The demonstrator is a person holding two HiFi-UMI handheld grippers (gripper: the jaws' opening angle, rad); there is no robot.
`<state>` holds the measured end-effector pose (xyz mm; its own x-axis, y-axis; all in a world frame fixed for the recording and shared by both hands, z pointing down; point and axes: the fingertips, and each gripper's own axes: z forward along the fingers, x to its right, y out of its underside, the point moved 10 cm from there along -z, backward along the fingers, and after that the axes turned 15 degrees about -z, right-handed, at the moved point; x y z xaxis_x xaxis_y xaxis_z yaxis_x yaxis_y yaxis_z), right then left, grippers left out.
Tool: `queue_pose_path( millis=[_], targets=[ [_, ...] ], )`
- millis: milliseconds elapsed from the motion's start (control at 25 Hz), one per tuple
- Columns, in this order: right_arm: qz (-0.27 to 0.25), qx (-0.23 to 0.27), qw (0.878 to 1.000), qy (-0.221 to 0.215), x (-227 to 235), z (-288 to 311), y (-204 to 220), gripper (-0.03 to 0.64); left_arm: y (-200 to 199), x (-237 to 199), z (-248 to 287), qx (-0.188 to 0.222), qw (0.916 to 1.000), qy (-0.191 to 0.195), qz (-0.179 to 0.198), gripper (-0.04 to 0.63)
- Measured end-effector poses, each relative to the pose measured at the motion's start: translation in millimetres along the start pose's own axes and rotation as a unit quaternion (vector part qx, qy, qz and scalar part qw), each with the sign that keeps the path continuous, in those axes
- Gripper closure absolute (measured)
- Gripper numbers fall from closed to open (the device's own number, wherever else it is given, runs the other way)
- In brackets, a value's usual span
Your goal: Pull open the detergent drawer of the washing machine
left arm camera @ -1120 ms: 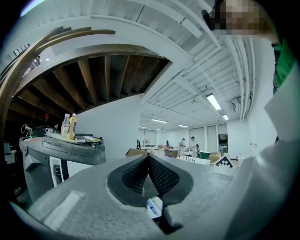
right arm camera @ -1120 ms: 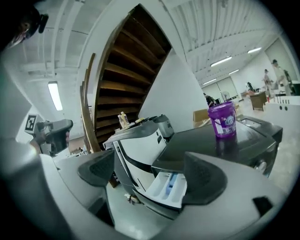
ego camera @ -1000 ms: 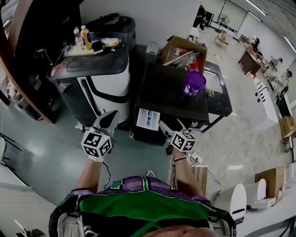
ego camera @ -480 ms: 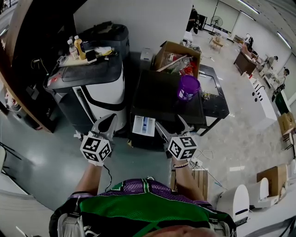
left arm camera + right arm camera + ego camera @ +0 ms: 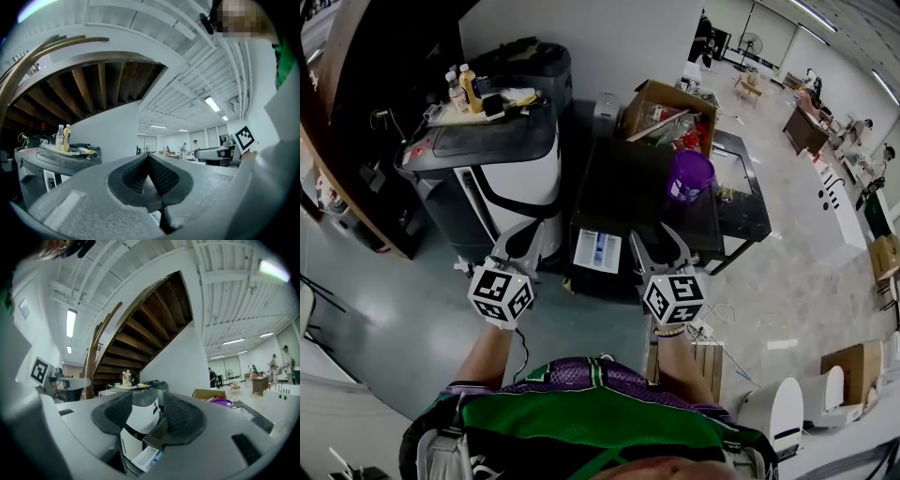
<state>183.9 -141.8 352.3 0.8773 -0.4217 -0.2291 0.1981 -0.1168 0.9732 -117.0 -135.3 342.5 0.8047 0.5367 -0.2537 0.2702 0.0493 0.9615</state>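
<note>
The washing machine [image 5: 642,183] is a dark front-loader with a black top, in the middle of the head view. Its detergent drawer [image 5: 598,250] stands pulled out at the front left, white with a blue insert. My right gripper [image 5: 660,247] hovers just right of the drawer and apart from it. Its jaws are closing with nothing between them. In the right gripper view [image 5: 149,414] the drawer [image 5: 146,458] shows low through the gap. My left gripper [image 5: 523,242] hangs left of the drawer with its pads [image 5: 161,176] together and nothing in them.
A white and black appliance [image 5: 520,178] stands left of the washer, with bottles [image 5: 464,82] and clutter on top. A purple tub [image 5: 690,174] sits on the washer's top. An open cardboard box [image 5: 667,108] is behind it. Cables and a wooden crate [image 5: 705,352] lie at the right.
Both grippers have risen, the right one more. The right gripper has rolled so both fingers now show from above, and its jaws have narrowed. The drawer stays pulled out.
</note>
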Motion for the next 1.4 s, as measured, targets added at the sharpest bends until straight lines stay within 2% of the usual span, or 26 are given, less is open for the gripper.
queue_pose_path(
  millis=[240,520,800,1400],
  targets=[
    [-0.015,0.006,1.000,-0.002,4,2,-3,0.536,-2,3,3,0.007,0.9999,-0.011,0.000,0.580],
    [-0.021,0.009,1.000,-0.001,18,5,0,0.598,8,11,15,0.005,0.9998,-0.018,-0.002,0.580],
    [-0.027,0.029,0.999,-0.016,40,6,6,0.611,20,24,29,0.017,0.9993,-0.033,-0.008,0.580],
    [-0.028,0.034,0.998,-0.051,72,21,17,0.614,33,45,52,0.028,0.9980,-0.056,0.008,0.580]
  ],
)
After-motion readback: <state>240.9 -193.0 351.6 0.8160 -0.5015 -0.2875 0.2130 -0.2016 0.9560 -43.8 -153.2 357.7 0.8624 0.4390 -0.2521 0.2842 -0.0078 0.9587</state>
